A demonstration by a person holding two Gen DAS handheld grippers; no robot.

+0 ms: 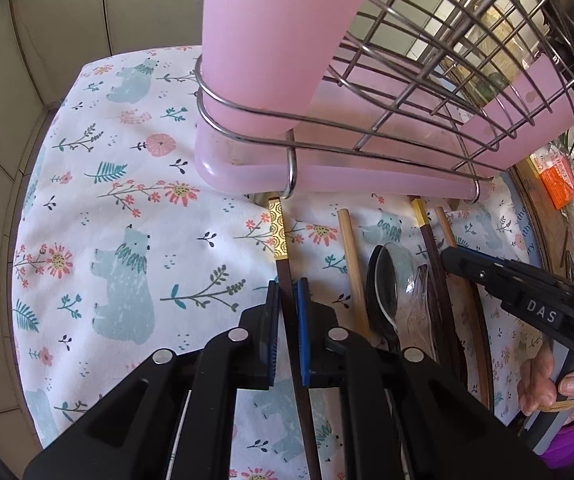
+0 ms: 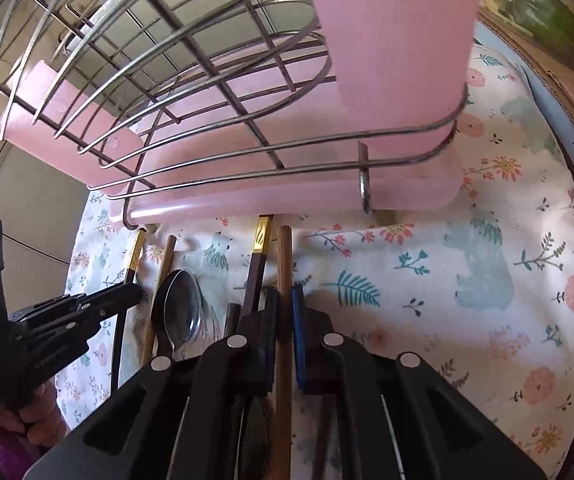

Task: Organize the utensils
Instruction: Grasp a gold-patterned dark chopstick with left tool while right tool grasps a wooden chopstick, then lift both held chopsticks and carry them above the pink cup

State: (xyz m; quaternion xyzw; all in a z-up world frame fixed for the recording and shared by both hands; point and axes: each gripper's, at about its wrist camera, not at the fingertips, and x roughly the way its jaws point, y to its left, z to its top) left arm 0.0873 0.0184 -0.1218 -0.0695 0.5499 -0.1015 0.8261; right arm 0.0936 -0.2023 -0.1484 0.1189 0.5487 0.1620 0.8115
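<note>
My left gripper [image 1: 287,292] is shut on a dark chopstick with a gold patterned end [image 1: 278,232], low over the cloth. My right gripper [image 2: 285,300] is shut on a plain wooden chopstick [image 2: 285,256]; it also shows in the left wrist view [image 1: 453,258]. Between them lie a metal spoon [image 1: 387,280], a clear plastic spoon [image 1: 417,308], a light wooden chopstick [image 1: 353,264] and another gold-tipped dark chopstick [image 2: 257,256]. A wire rack with pink plastic holders [image 1: 271,60] stands just beyond the utensils' ends, seen also in the right wrist view [image 2: 387,60].
A floral bear-print cloth [image 1: 127,208] covers the round table. An orange packet [image 1: 559,184] lies past the table's right edge. A green object [image 2: 547,12] sits at the far right. Tiled floor [image 1: 27,60] lies to the left.
</note>
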